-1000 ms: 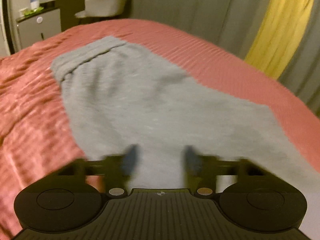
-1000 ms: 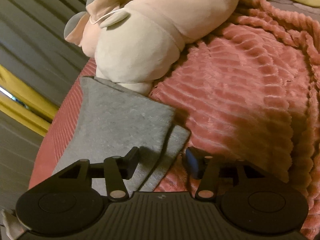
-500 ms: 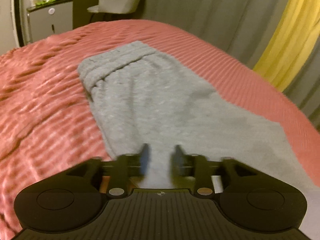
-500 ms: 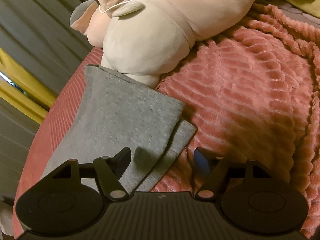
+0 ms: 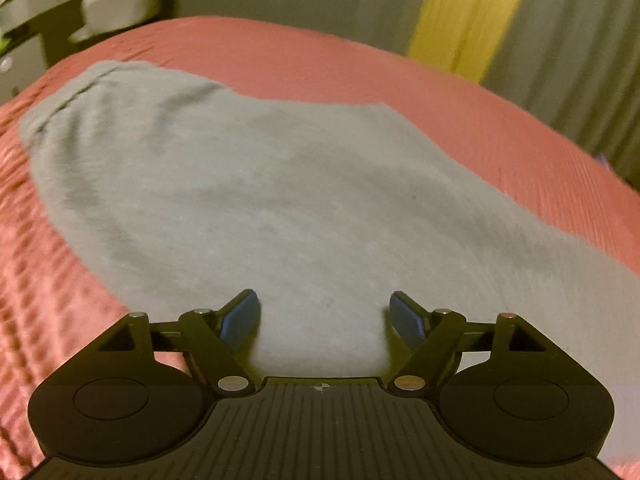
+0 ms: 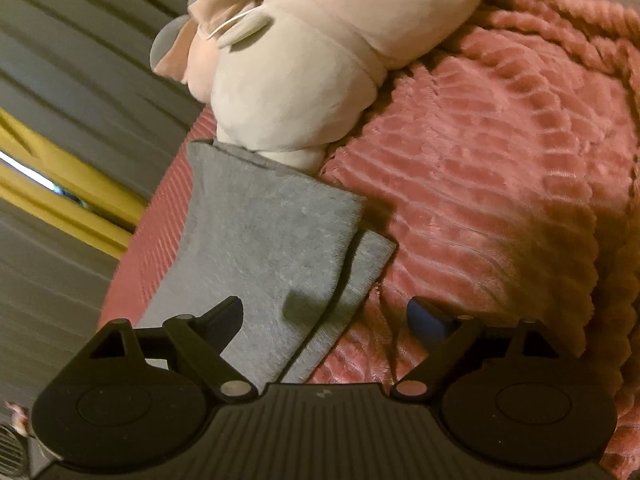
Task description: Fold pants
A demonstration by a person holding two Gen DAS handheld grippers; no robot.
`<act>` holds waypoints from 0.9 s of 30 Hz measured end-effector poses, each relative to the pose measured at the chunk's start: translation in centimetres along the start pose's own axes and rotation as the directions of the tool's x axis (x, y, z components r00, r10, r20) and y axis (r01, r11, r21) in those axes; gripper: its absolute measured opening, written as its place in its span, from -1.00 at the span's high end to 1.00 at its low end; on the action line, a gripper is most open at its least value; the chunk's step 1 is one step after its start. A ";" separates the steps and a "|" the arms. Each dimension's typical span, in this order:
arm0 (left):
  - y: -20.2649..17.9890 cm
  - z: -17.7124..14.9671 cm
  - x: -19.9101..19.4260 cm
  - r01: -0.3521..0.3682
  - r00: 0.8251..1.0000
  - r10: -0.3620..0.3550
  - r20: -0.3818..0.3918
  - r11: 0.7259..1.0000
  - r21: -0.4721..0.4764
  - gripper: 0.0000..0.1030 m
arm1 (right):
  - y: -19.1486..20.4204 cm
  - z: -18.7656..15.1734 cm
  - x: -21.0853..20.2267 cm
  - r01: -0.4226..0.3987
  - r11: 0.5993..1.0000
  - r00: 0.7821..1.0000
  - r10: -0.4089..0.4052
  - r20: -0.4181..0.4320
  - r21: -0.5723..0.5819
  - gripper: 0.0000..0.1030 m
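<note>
Grey pants (image 5: 248,184) lie flat on a pink ribbed bedspread (image 5: 480,112), folded lengthwise, waistband at the far left. My left gripper (image 5: 325,316) is open, low over the middle of the pants, fabric between its blue pads. In the right wrist view the two leg cuffs (image 6: 276,248) lie stacked, the lower one peeking out to the right. My right gripper (image 6: 326,316) is open and empty over the cuffs' near edge, its left finger above the cloth and its right finger above the bedspread (image 6: 500,200).
A large pink and cream plush toy (image 6: 320,60) lies against the far end of the cuffs. Grey and yellow curtains (image 5: 472,12) hang beyond the bed. A white chair (image 5: 120,4) and a cabinet stand at the far left.
My left gripper had narrowed, then opened wide, and swung so the waistband sits farther left. My right gripper opened wider and shifted left over the cuffs.
</note>
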State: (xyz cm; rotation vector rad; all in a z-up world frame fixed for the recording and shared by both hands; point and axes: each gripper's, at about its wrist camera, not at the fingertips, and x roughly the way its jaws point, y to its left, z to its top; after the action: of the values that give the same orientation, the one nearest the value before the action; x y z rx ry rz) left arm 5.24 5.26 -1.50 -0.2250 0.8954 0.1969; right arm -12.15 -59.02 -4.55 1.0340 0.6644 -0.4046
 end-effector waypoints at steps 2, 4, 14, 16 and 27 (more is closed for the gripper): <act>-0.8 -1.2 0.9 -0.024 1.000 0.024 0.002 0.999 0.046 -0.63 | -0.7 0.2 0.0 -0.028 0.999 1.000 0.028 0.001 0.041 -0.78; -1.5 -1.5 1.1 -0.049 0.999 0.049 0.001 0.996 0.072 -0.70 | -1.1 0.3 0.1 -0.054 0.996 0.999 0.054 0.008 0.064 -0.80; -1.5 -1.4 1.4 -0.027 1.000 0.028 -0.009 0.998 0.060 -0.85 | -0.8 0.5 0.4 -0.065 0.997 0.997 0.064 0.037 0.031 -0.68; -1.7 -1.5 1.4 -0.029 1.000 0.030 -0.010 0.998 0.063 -0.86 | -0.8 0.6 0.6 -0.057 0.998 0.998 0.056 0.040 0.026 -0.53; -1.0 -1.2 1.7 -0.002 1.000 0.002 -0.008 1.000 0.025 -0.89 | -3.3 1.1 -0.9 -0.092 0.987 0.995 0.087 0.047 0.133 -0.35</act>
State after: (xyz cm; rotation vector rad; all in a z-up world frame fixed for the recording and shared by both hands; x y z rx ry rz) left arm 5.62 4.04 -3.44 -0.2022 0.9060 0.1867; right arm -14.45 -61.52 -5.75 1.1768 0.5573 -0.3952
